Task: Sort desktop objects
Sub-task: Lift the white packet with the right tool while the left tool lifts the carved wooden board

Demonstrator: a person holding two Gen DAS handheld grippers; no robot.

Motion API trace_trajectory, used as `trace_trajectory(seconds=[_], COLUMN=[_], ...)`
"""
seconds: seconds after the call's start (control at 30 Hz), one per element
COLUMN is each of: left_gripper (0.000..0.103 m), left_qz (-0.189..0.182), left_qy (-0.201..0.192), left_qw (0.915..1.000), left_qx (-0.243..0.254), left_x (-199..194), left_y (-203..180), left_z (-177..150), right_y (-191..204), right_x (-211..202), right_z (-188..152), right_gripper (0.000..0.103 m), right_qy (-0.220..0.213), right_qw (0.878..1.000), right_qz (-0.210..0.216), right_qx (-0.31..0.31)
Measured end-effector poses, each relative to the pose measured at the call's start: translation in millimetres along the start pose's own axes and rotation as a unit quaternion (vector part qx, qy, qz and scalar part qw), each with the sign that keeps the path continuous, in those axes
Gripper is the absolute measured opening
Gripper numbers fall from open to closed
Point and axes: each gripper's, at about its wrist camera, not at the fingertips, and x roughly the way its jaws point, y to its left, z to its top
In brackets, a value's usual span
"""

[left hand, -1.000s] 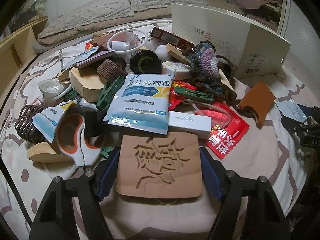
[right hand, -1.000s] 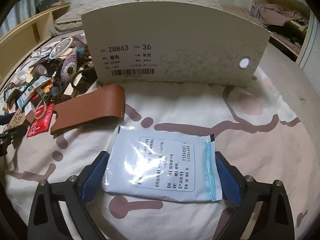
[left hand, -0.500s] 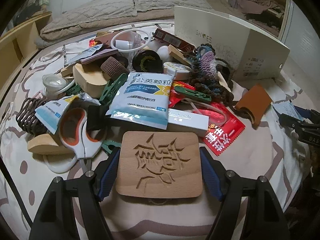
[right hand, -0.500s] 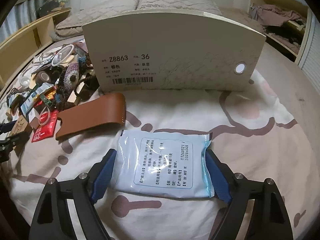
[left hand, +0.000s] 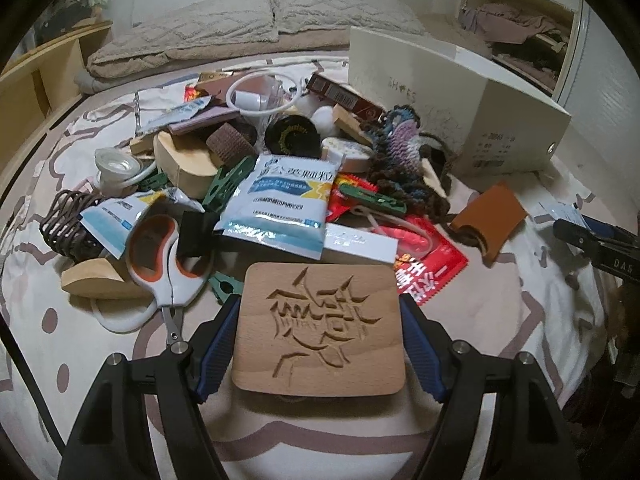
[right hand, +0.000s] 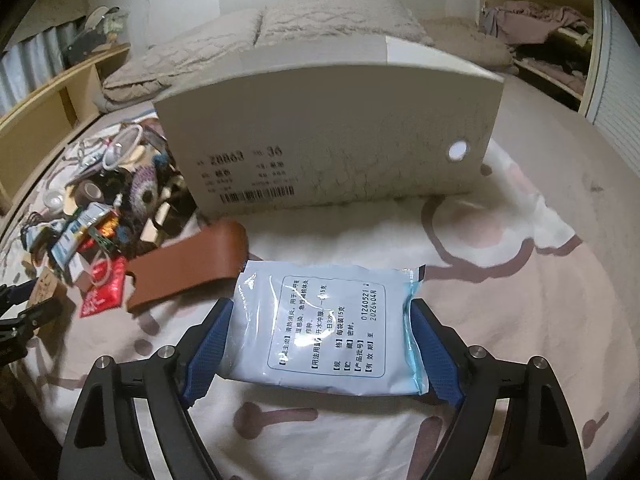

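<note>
My left gripper (left hand: 320, 332) is shut on a carved wooden coaster (left hand: 320, 328) and holds it just above the bedsheet in front of the pile of objects (left hand: 280, 168). My right gripper (right hand: 320, 340) is shut on a pale blue medicine sachet (right hand: 328, 328) and holds it lifted above the sheet, in front of the white shoebox (right hand: 328, 136). The right gripper's tips also show at the right edge of the left wrist view (left hand: 600, 240). A brown leather case (right hand: 188, 268) lies left of the sachet.
The pile holds scissors (left hand: 164, 264), a blue-white sachet (left hand: 284, 204), a red packet (left hand: 428, 268), green clips (left hand: 372, 200), crochet yarn (left hand: 400, 152) and wooden blocks (left hand: 184, 164). Pillows (left hand: 256, 24) lie behind. Wooden shelves (right hand: 52, 100) flank the bed on the left.
My right gripper has risen with the sachet and come closer to the shoebox. My left gripper has drawn the wooden coaster back slightly from the pile.
</note>
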Motion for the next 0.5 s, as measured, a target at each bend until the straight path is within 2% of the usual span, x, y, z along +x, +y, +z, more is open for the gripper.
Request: trace_trajectory(seconds=[0.37, 0.5], left_gripper=[0.076, 0.076], left_qz=[-0.009, -0.016], left_qy=[-0.07, -0.09], left_qw=[0.9974, 0.9957], left_qx=[0.012, 0.015], left_x=[-42.9, -59.6], left_y=[-11.1, -17.9], left_z=[20.6, 29.1], right_y=[20.2, 19.0], right_x=[-33.6, -48.7], right_z=[11.0, 19.4], right_gripper=[0.086, 0.086], right_qy=[-0.053, -0.07], right_qw=[0.998, 0.997], right_qz=[0.018, 0.018], right_qx=[-0.025, -0.016])
